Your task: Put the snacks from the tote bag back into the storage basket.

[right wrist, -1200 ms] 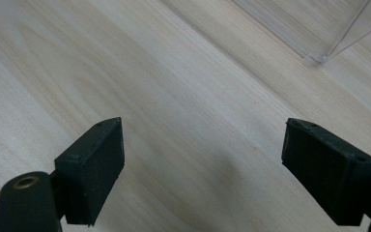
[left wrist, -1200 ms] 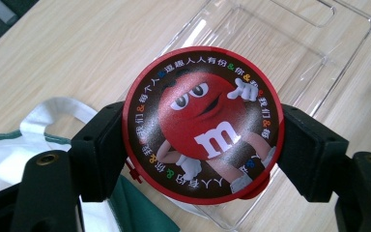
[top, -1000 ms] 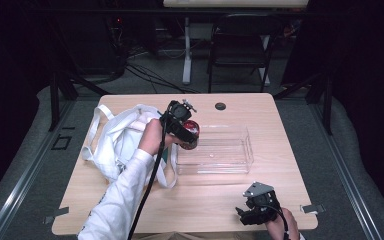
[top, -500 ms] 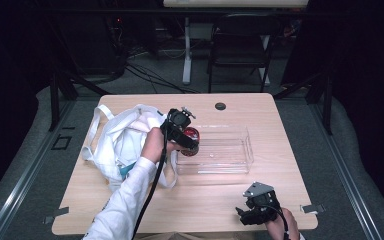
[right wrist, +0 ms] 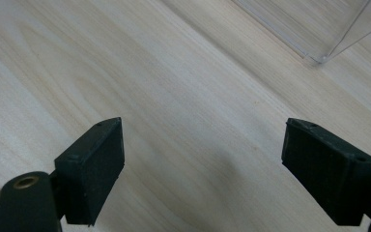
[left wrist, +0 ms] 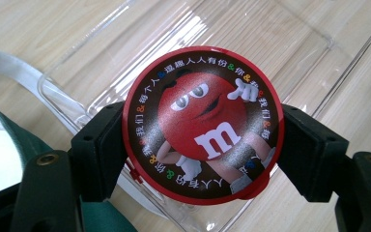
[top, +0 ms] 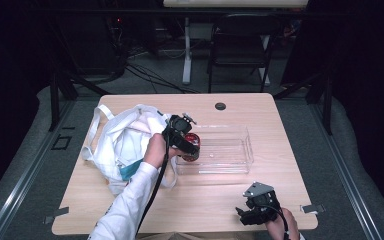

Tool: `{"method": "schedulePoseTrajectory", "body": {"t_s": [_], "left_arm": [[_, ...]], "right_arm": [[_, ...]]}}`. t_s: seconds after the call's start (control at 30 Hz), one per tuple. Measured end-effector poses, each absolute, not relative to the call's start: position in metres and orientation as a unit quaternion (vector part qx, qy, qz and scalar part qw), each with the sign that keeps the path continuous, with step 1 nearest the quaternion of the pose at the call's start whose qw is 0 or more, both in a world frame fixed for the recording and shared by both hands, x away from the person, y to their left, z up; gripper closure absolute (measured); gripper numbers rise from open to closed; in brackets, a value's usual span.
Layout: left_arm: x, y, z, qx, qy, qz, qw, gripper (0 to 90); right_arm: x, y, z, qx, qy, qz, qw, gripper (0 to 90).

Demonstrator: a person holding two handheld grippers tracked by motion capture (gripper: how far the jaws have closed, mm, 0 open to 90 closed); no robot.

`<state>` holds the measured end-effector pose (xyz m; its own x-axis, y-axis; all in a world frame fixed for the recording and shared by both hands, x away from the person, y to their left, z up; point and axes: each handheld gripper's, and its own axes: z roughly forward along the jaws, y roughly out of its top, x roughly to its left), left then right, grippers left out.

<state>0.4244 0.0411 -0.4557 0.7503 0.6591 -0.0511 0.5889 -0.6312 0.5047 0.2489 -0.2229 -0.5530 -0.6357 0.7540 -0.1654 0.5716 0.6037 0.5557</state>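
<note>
High view: the left gripper point(top: 186, 145) grips a red tin point(top: 190, 148), half hidden, over the clear tray point(top: 240, 150), beside the bag point(top: 122, 145). Left gripper view: jaws clamp the tin's point(left wrist: 203, 123) rim; its body is probably hidden below. Right gripper view: the right gripper point(right wrist: 203, 169) gapes over bare table point(right wrist: 149, 87).

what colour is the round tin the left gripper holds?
Red rim, dark face with a red cartoon candy figure; clearest in the left gripper view.

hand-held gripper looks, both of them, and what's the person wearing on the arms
Both are black. The left hand-held gripper trails a black cable along a white long sleeve. The right hand-held gripper carries a grey three-cornered plate. Its blocky black pads sit beside brass-coloured rivets.
</note>
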Motion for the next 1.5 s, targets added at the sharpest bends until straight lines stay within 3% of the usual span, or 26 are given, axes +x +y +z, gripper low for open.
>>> {"method": "schedulePoseTrajectory", "body": {"t_s": [1.5], "left_arm": [[0.421, 0.032, -0.496, 0.911, 0.354, 0.069, 0.201, 25.7]], "right_arm": [[0.249, -0.222, -0.553, 0.377, 0.874, 0.236, 0.198, 14.7]]}}
